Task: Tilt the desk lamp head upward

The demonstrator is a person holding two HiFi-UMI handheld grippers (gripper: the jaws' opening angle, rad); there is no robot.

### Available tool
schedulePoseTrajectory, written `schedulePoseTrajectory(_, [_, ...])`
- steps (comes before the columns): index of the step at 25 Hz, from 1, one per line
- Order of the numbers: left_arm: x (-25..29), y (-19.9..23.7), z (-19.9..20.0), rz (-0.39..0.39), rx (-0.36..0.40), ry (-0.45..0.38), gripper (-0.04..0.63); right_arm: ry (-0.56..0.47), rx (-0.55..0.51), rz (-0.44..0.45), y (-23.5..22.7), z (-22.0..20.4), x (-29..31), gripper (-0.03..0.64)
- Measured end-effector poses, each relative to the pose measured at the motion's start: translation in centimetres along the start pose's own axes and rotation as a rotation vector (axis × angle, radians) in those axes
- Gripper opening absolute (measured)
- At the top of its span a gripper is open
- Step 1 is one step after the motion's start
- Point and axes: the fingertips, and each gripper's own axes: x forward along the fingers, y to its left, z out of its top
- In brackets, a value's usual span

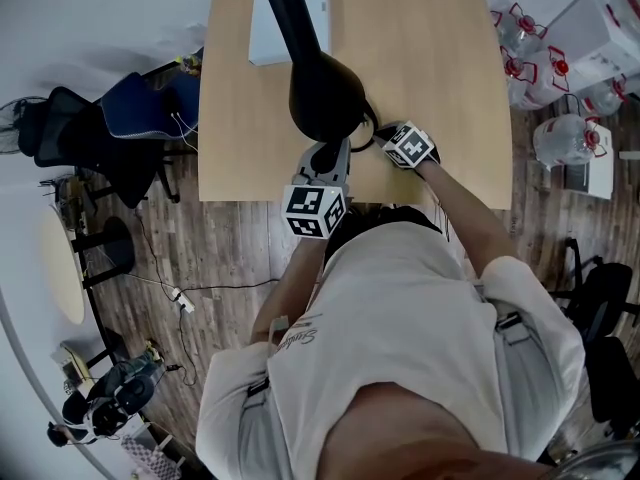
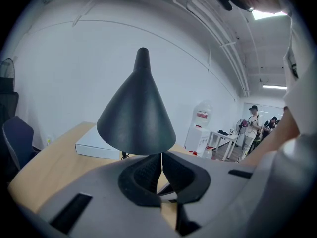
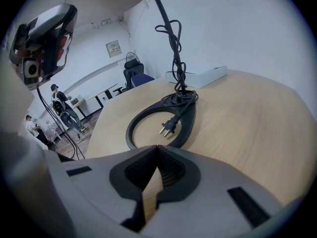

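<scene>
The black desk lamp's cone-shaped head [image 1: 325,93] hangs over the near part of the wooden table [image 1: 440,58], its arm [image 1: 285,3] running toward the far side. In the left gripper view the lamp head [image 2: 136,113] fills the middle, point up, rim down. My left gripper [image 1: 328,150] [image 2: 161,165] is shut just under that rim, with nothing seen between its jaws. My right gripper [image 1: 380,136] [image 3: 157,157] is shut and empty, low over the table. It faces the lamp's ring-shaped base [image 3: 148,128], where the plug [image 3: 167,128] and coiled cord [image 3: 176,48] lie.
A flat white box [image 1: 290,18] [image 3: 203,76] lies at the table's far side. Dark chairs [image 1: 130,118] stand left of the table, large water bottles [image 1: 560,138] on the floor to the right. People stand far back by a small table [image 2: 253,128].
</scene>
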Motion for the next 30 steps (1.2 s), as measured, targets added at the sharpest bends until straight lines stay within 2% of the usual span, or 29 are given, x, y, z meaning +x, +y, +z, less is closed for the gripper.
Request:
schedulePoseTrajectory(6, [-0.2,0.1,0.3,-0.014,-0.013,-0.027,0.017,-0.003,-0.001,-0.012,0.0,0.1,0.1,-0.005])
schedulePoseTrajectory(14, [-1.4,-1.0,1.0,-0.018,0.029,-0.091,0.015,0.001,-0.010,-0.042,-0.1,0.0,0.1,-0.005])
schedulePoseTrajectory(30, [-5.5,-4.0,4.4,-0.056,0.074,-0.130,0.015,0.045,-0.043,-0.066,-0.2,-0.1,0.0,-0.005])
